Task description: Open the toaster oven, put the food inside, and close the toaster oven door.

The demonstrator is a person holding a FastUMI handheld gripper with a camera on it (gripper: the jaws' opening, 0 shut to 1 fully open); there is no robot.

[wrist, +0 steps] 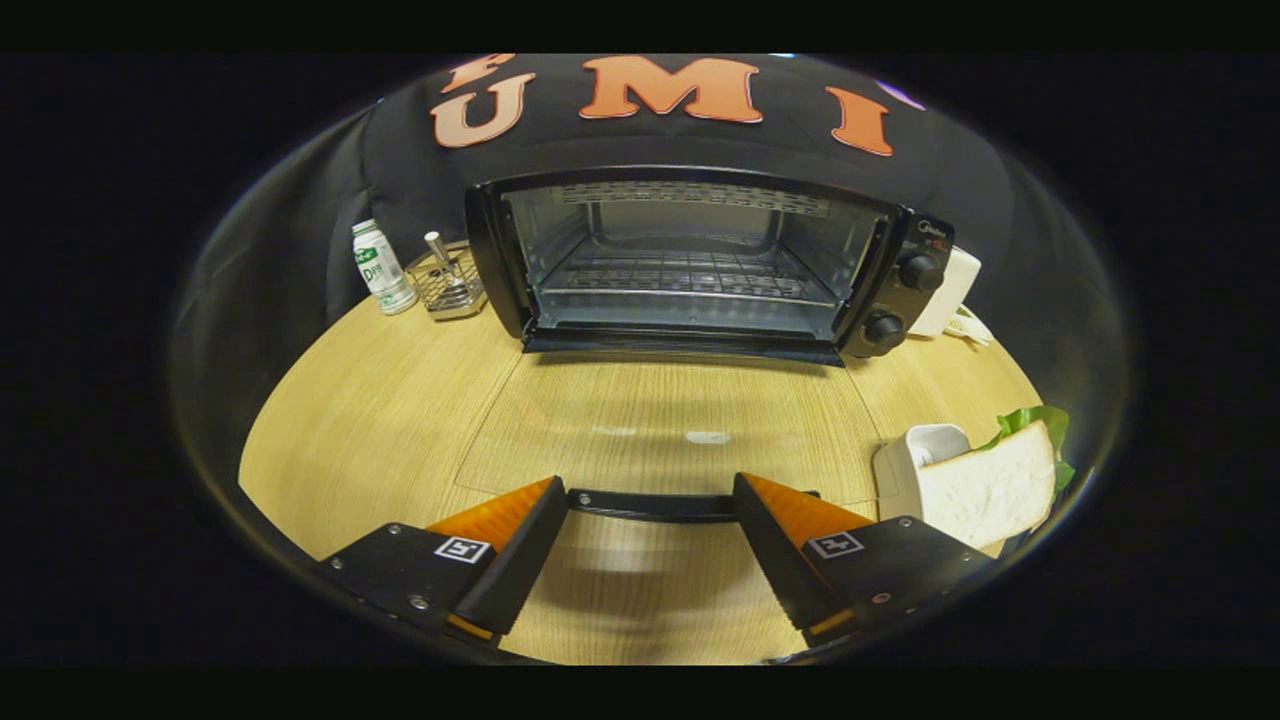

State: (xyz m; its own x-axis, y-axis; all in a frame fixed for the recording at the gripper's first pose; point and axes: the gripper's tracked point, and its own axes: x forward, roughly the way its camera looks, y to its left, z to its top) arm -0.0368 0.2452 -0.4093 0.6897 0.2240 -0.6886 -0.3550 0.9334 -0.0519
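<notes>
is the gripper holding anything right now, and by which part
Nothing is held. The gripper is open, its jaws spread either side of the oven door handle without pressing on it; the glass door lies fully open.

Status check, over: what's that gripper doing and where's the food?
Gripper open, straddling black door handle. Black toaster oven open, glass door flat on table, rack bare. White bread slice off right, not yet loaded. Path clear.

My work surface is a light wooden table (370,420) carrying the toaster oven (700,262). Left of the oven I see a bottle (381,267) and wire rack (450,280); right of it, a white box (955,290). Nearer me, right of the oven, bread (990,485) leans on a white holder (915,460).
</notes>
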